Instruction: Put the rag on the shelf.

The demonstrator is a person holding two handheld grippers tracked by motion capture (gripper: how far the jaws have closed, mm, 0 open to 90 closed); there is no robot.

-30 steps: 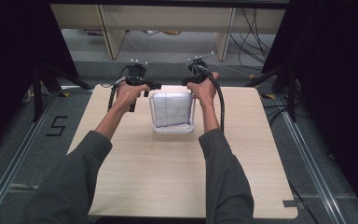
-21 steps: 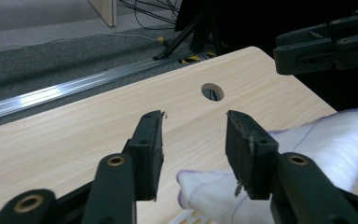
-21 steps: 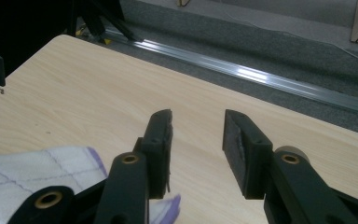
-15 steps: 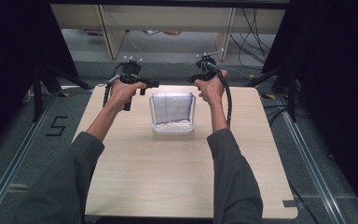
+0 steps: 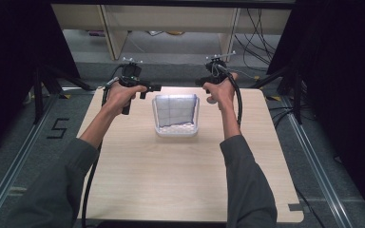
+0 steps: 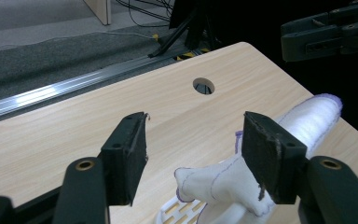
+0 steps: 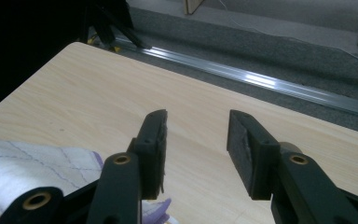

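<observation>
A white cloth [image 5: 175, 110] with purple stitching lies in a white slotted basket [image 5: 176, 132] at the far middle of the table. My left gripper [image 5: 148, 88] hovers just left of the basket's far corner, and my right gripper [image 5: 202, 81] just right of it. Both have just been opening, with nothing between their jaws. In the left gripper view the open left gripper [image 6: 195, 120] stands over a cloth corner [image 6: 214, 183] and the basket rim [image 6: 179, 213]. In the right gripper view the open right gripper [image 7: 196, 116] has the cloth [image 7: 28, 163] at its lower left.
The wooden table [image 5: 185, 180] has a round cable hole [image 6: 203, 86] near its far edge. A metal rail [image 7: 261, 79] and grey floor run beyond it. Dark stands [image 5: 47, 80] flank the far corners. Cables [image 5: 261, 28] lie behind.
Both hands have drawn outward and slightly up from the basket's far corners, and both pairs of jaws stand wider. The cloth stays in the basket, free of both grippers.
</observation>
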